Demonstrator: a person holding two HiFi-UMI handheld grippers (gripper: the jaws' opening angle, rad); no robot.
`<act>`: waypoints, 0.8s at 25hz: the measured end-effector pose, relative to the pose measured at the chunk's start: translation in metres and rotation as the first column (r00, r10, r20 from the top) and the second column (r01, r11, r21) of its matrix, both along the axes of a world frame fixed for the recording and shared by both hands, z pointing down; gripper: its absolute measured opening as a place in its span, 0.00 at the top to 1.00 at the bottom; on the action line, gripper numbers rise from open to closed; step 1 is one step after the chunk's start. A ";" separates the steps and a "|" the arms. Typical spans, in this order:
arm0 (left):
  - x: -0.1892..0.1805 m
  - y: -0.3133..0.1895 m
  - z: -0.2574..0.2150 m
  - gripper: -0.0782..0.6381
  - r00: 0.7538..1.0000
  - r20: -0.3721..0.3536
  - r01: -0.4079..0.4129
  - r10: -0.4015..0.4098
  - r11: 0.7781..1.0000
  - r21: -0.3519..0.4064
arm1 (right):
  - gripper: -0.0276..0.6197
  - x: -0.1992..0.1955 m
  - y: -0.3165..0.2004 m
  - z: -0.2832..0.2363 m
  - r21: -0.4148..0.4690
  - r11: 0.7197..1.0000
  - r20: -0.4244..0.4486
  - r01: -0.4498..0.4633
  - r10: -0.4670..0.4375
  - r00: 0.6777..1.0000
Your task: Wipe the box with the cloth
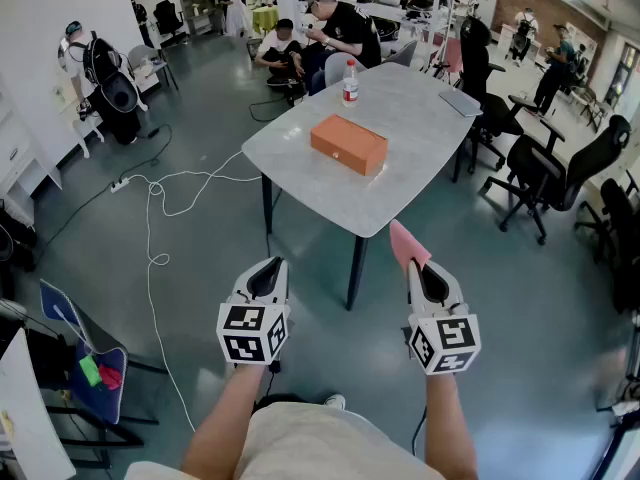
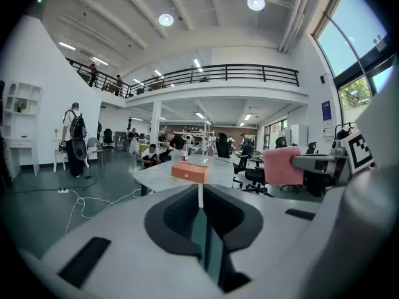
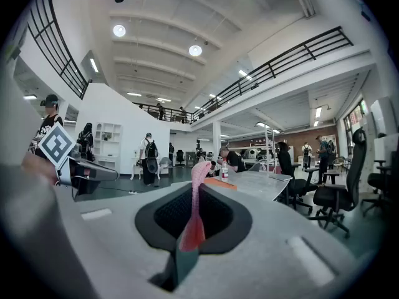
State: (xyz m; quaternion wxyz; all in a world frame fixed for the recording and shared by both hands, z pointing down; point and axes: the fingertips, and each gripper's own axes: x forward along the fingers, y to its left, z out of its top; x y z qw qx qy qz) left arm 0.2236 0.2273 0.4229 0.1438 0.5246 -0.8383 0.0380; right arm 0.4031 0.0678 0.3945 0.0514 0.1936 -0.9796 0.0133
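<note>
Both jaws of the left gripper are pressed together on nothing, while the right gripper pinches the pink cloth, which sticks forward past its tips. Well ahead, the orange box lies flat on the grey table, its long axis running diagonally from far-left to near-right

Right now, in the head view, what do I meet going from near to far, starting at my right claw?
Right claw gripping the pink cloth → table → orange box → water bottle → seated person in black.
</note>
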 end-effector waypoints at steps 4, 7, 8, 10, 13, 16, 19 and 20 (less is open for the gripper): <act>-0.001 -0.002 0.001 0.85 1.000 -0.008 -0.005 0.005 1.000 0.001 | 0.93 -0.002 -0.001 0.000 -0.003 1.000 0.003 0.001 -0.001 1.000; -0.003 -0.003 0.004 0.85 1.000 -0.017 -0.005 0.005 1.000 -0.001 | 0.93 -0.004 -0.003 0.002 -0.008 1.000 0.005 0.002 -0.002 1.000; -0.004 -0.005 0.005 0.85 1.000 -0.018 -0.006 0.006 1.000 -0.002 | 0.93 -0.005 -0.004 0.003 -0.009 1.000 0.003 0.001 -0.001 1.000; -0.006 -0.009 0.007 0.85 1.000 -0.019 -0.011 0.011 1.000 -0.003 | 0.93 -0.007 -0.007 0.006 -0.013 1.000 0.000 -0.001 0.001 1.000; -0.013 -0.016 0.009 0.85 1.000 -0.021 -0.019 0.019 1.000 -0.004 | 0.93 -0.015 -0.010 0.009 -0.018 1.000 -0.004 -0.001 0.001 1.000; -0.023 -0.025 0.010 0.85 0.999 -0.023 -0.028 0.028 1.000 -0.003 | 0.93 -0.028 -0.014 0.009 -0.019 1.000 -0.006 0.003 -0.003 1.000; -0.039 -0.034 0.013 0.85 0.999 -0.028 -0.036 0.036 0.999 -0.003 | 0.93 -0.046 -0.018 0.012 -0.020 1.000 -0.012 0.006 -0.006 1.000; -0.046 -0.036 0.014 0.85 0.999 -0.030 -0.039 0.039 0.999 -0.004 | 0.93 -0.053 -0.020 0.013 -0.022 1.000 -0.014 0.006 -0.006 1.000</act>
